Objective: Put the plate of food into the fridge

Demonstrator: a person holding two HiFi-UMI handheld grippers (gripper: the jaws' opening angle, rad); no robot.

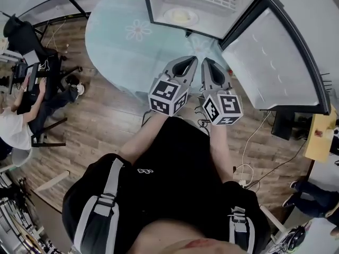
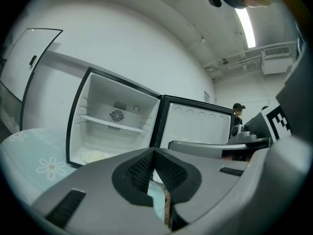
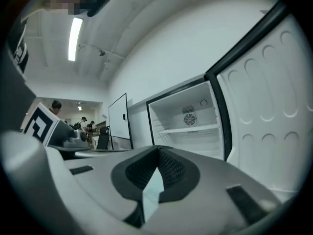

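Observation:
The small fridge (image 1: 201, 7) stands open on the far side of the table, its door (image 1: 275, 62) swung to the right. A pale plate of food (image 1: 180, 16) rests on the fridge floor, under the white shelf; the left gripper view shows that plate (image 2: 95, 155) low inside as well. My left gripper (image 1: 192, 59) and right gripper (image 1: 204, 61) hang side by side in front of the fridge, well back from it. Both are shut with nothing in them. The left gripper (image 2: 154, 151) and the right gripper (image 3: 157, 149) show their jaws closed together and pointing at the open fridge. My right jaws hide the plate in the right gripper view.
A round table (image 1: 114, 41) with a light blue flowered cloth carries the fridge. A person (image 1: 16, 118) sits at a desk on the left. A small wooden stand (image 1: 320, 139) is at the right, with cables on the wooden floor. A whiteboard (image 3: 120, 121) stands beside the fridge.

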